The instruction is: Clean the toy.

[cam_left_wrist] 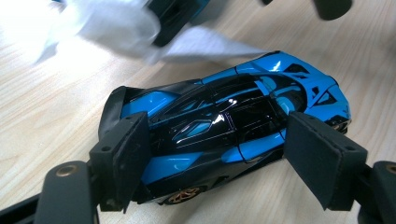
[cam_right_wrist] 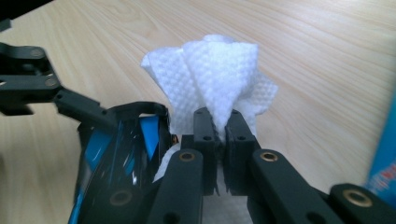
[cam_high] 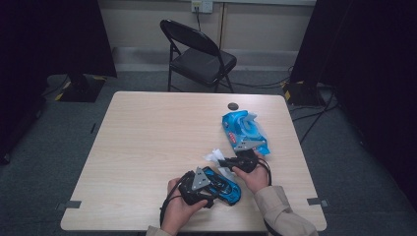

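Toy car (cam_left_wrist: 224, 135) near the tabletop's near edge, loosely straddled by our spread left gripper (cam_left_wrist: 217, 154), may skid when our right gripper (cam_right_wrist: 217, 140), pinching the tissue (cam_right_wrist: 215, 88), wipes.

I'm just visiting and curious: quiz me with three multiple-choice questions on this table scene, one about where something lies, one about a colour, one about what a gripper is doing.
1. Where does the wipes packet lie?
A. far right part of the table
B. near left corner
C. on the chair

2. What colour is the toy car?
A. red and white
B. blue and black
C. all yellow

3. The right hand-held gripper is:
A. wide open
B. shut on the white wipe
C. shut on the car

Key: 1 A, it lies right of centre, beyond the hands. 2 B, blue body, black roof. 3 B, the jaws pinch the folded wipe.
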A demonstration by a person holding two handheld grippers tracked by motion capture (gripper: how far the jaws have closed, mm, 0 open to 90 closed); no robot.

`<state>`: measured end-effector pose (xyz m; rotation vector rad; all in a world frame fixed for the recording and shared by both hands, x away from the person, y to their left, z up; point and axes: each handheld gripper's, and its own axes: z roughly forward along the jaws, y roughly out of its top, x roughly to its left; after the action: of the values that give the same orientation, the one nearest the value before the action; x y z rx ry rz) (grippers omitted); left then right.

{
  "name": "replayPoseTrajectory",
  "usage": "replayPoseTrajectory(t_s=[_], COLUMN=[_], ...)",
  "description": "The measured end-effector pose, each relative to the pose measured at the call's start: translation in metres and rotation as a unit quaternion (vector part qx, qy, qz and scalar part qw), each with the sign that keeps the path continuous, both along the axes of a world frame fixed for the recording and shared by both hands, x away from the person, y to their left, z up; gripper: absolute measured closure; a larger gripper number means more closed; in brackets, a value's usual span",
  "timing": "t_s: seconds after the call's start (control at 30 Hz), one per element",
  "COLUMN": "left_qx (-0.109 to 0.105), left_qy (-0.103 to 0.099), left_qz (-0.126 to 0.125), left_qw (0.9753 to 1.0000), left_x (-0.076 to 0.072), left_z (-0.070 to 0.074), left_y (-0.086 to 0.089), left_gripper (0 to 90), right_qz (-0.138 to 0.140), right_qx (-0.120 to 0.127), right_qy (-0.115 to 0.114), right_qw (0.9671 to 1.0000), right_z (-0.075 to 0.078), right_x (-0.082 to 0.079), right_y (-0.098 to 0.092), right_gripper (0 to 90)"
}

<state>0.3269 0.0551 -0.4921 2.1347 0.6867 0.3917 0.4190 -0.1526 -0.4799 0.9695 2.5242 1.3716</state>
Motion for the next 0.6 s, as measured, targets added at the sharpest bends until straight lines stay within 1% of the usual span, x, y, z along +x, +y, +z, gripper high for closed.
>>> replayPoseTrajectory(t_s=[0.1, 0.2, 0.27, 0.33, 0.37, 0.47, 0.6], left_qx=[-0.001, -0.001, -0.001, -0.002, -0.001, -0.001, -0.001], left_qy=[0.0, -0.001, -0.001, -0.001, 0.0, 0.0, 0.0], left_qz=[-0.001, 0.001, 0.001, 0.001, 0.001, 0.001, 0.001], left_qw=[1.0, 1.0, 1.0, 1.0, 1.0, 1.0, 1.0], left_x=[0.0, 0.0, 0.0, 0.0, 0.0, 0.0, 0.0], left_z=[0.0, 0.0, 0.0, 0.0, 0.0, 0.0, 0.0], left_y=[0.0, 0.0, 0.0, 0.0, 0.0, 0.0, 0.0], left_gripper=[22.8, 22.8, 22.8, 22.9, 23.4, 23.4, 23.4], right_qz=[0.005, 0.02, 0.028, 0.026, 0.026, 0.033, 0.036], right_qx=[-0.001, -0.013, -0.015, -0.017, -0.013, -0.025, -0.017], right_qy=[0.008, 0.014, 0.02, 0.021, 0.028, 0.029, 0.033], right_qw=[1.0, 0.9996, 0.9993, 0.9993, 0.9992, 0.9987, 0.9987], right_z=[-0.005, -0.012, -0.017, -0.018, -0.02, -0.022, -0.024], right_x=[0.003, 0.003, 0.002, 0.001, 0.002, 0.001, -0.002], right_y=[0.009, 0.017, 0.021, 0.021, 0.019, 0.015, 0.007], right_gripper=[86.3, 86.2, 86.2, 86.3, 86.2, 86.0, 85.8])
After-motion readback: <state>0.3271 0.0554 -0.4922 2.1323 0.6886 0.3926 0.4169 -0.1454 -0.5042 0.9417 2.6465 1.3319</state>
